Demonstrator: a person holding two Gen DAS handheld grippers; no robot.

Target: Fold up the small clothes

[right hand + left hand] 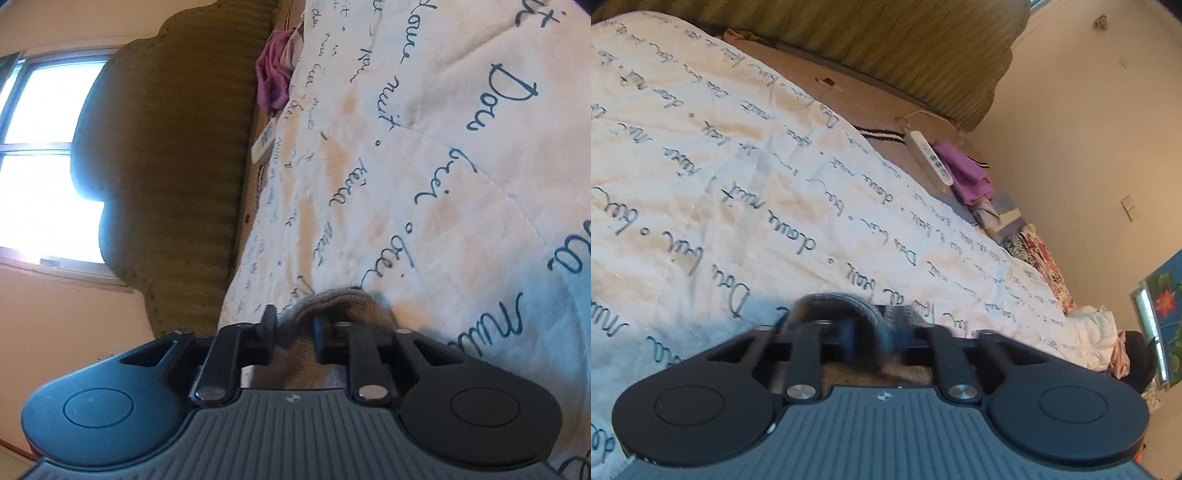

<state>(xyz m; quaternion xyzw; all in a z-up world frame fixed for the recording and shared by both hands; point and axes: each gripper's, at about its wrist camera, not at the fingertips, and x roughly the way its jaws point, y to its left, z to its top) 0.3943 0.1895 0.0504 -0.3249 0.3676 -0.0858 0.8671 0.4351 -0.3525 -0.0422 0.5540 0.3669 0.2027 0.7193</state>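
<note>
Two tongs, one grey garment between each pair

Left tongs [849,328] part spread; blurred grey garment [838,306] lies between fingers, grip cannot be told. Right tongs [293,328] part spread, grey knit cloth [343,306] between fingers. Both low over the lettered bedspread [738,166]. Remote [929,157] and purple cloth [967,173] far, near headboard [886,44]

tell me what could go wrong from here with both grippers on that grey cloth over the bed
1. The grey knit cloth sits between the right gripper's parted fingers, so it might slip out if pulled.
2. At the left gripper the view is blurred; how well it grips cannot be told, so the fold may come out uneven.
3. The white quilt lies wrinkled beneath and could get snagged along with the cloth.
</note>
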